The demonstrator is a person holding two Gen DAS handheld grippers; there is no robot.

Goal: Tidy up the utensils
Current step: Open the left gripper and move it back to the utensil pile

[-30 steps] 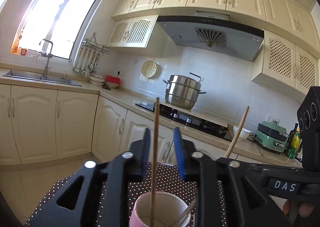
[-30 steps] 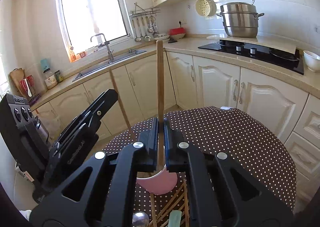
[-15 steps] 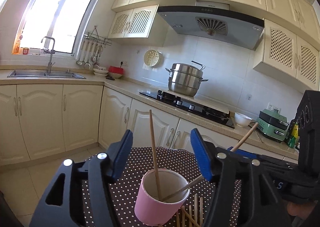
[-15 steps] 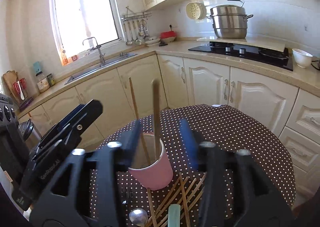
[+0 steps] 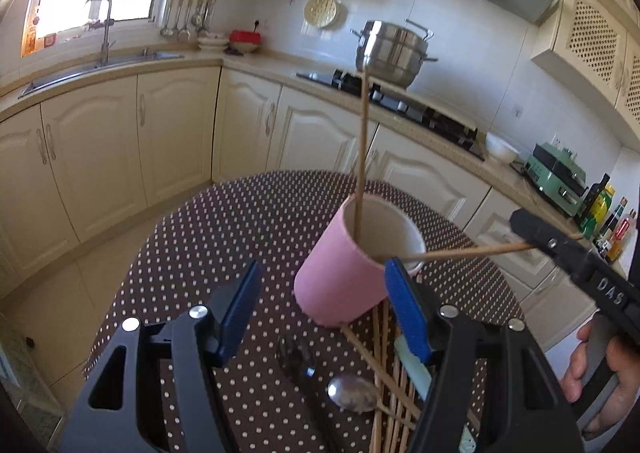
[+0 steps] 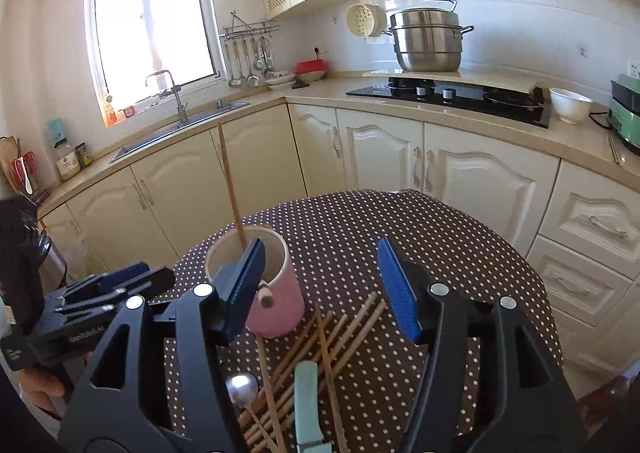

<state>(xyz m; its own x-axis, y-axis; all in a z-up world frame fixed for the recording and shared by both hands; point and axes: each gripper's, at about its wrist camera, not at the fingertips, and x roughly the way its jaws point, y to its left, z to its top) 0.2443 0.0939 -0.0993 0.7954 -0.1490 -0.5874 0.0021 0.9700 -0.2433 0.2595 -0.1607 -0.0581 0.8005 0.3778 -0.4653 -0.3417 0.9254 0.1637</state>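
A pink cup [image 5: 340,277] [image 6: 280,301] stands on the round table with the brown dotted cloth [image 5: 224,237] [image 6: 440,253]. Two wooden chopsticks are in it: one nearly upright [image 5: 362,141] [image 6: 231,185], one leaning far over the rim [image 5: 480,251]. My left gripper [image 5: 323,271] is open just short of the cup and holds nothing. My right gripper [image 6: 321,251] has its jaws opening, with only the cloth between them; the cup sits behind its left finger. On the cloth lie several loose chopsticks [image 6: 320,341] [image 5: 386,373], a metal spoon [image 6: 242,385] [image 5: 352,393] and a pale green handle [image 6: 306,393].
Cream cabinets and a counter curve behind the table, with a sink [image 6: 180,133], a black hob [image 6: 448,95] and a steel pot [image 6: 428,37]. A dark utensil [image 5: 296,357] lies by the spoon. A hand [image 5: 588,365] holds the right gripper's handle.
Both grippers opened and let go of their chopsticks, which now rest in the cup. Both drew back and tipped down, bringing the pile on the cloth into view.
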